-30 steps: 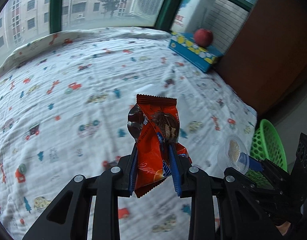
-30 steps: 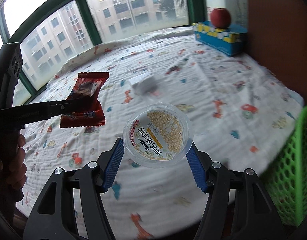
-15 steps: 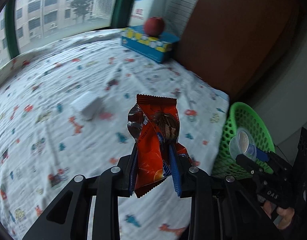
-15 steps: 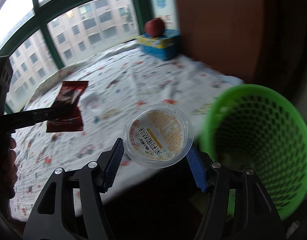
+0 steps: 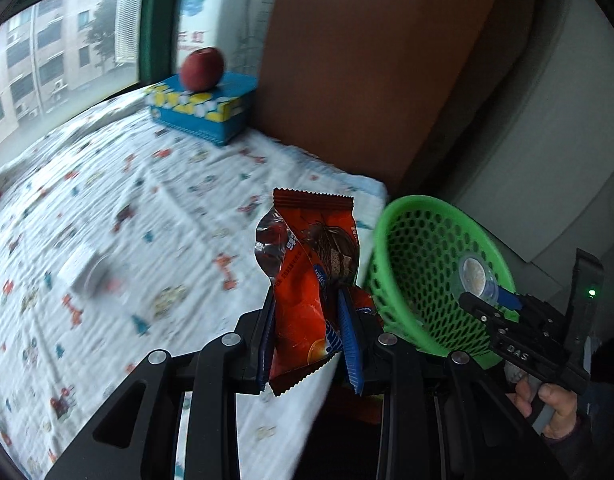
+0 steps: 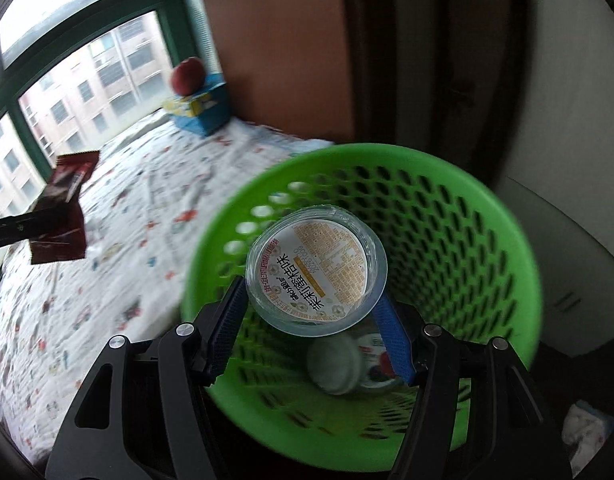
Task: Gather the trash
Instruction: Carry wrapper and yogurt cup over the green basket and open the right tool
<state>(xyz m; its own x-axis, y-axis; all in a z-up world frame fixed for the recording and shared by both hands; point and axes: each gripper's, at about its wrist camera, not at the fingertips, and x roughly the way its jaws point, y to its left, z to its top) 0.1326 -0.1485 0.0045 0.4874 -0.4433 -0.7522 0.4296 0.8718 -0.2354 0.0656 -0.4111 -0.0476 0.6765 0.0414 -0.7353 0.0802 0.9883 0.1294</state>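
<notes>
The right claw (image 6: pixel 313 312) grips a cup (image 6: pixel 315 270) over the basket (image 6: pixel 487 208) (one already inside), while the left claw (image 5: pixel 311 338), at nine o'clock, pinches a wrapper (image 5: pixel 311 280) awaiting disposal.

One wrapper (image 5: pixel 311 292), two cups (image 6: pixel 315 268) (image 6: pixel 334 366), one basket (image 6: pixel 467 208), one apple (image 5: pixel 202 68).

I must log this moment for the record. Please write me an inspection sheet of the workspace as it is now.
Surface: bed with a white printed sheet.
Job's things: red snack wrapper in the left gripper; clear plastic cup in the right gripper, held over the green basket; the basket already holds a lidded container.
Clutter: small white object on the sheet, blurred; apple on a blue box.
Grippers: both shut on trash.
Cables: nothing seen.
Surroundings: window, brown panel.
</notes>
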